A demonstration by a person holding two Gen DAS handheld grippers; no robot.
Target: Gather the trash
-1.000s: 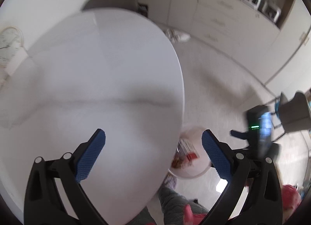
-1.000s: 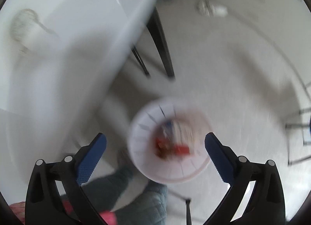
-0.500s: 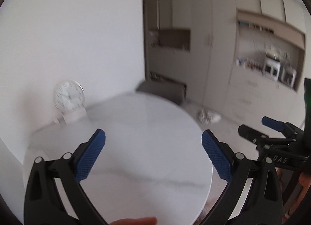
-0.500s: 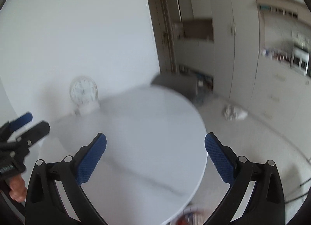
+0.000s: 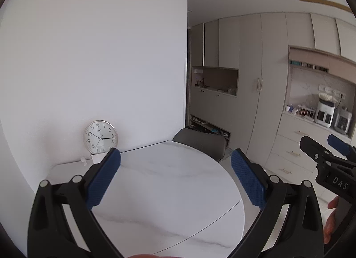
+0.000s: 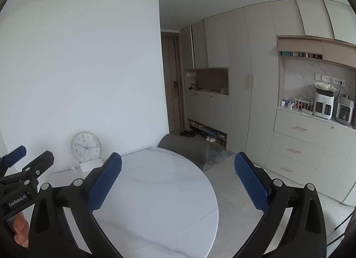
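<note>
Both views have swung up from the floor bin; left claw [image 5: 175, 175] and right claw [image 6: 178, 179] released, empty. Counter [image 5: 166, 182] apparently trash-free; task likely done.

Round white table [image 5: 169, 182] with faint grey veining, top level, set against the wall; a small white bottle [image 5: 83, 160] stands upright near its rear edge beside a clock [image 5: 100, 137].

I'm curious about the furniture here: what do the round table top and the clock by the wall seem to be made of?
The table looks like polished marble or a marble-look slab: white, with grey veins and a soft sheen. The clock seems to have a brushed metal or metal-coloured plastic rim around a white dial, probably under a clear cover; I cannot tell which.
</note>
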